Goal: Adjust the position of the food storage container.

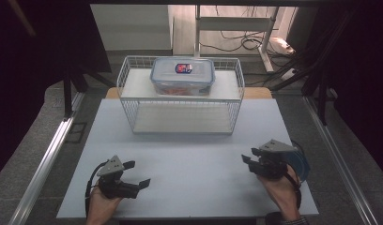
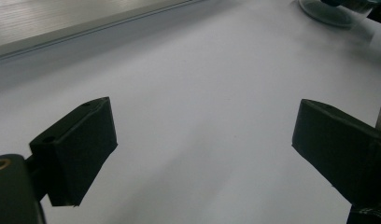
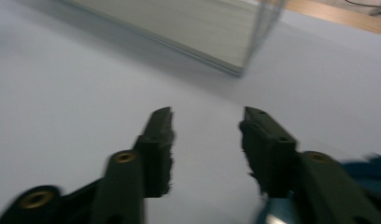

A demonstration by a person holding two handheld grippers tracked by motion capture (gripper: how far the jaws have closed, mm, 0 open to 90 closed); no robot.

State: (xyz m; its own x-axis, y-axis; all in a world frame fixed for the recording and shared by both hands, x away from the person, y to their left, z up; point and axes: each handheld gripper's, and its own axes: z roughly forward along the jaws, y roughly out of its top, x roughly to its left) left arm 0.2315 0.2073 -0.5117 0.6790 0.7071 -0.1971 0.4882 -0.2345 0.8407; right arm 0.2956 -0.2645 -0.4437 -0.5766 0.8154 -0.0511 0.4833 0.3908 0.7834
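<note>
High view: a clear plastic lidded container (image 1: 182,76) sits on the upper tier of a white wire rack (image 1: 133,115), upper centre of the frame, likely parked up there within reach. The left gripper (image 1: 136,175), lower left, spreads its jaws wide over the matte white table (image 1: 189,164); the right gripper (image 1: 247,156), lower right, holds nothing.

Left gripper view: blocky black jaws far apart, only smooth tabletop between.

Right gripper view: jaws partly closed, empty, pointing toward the rack's corner in the upper middle
</note>
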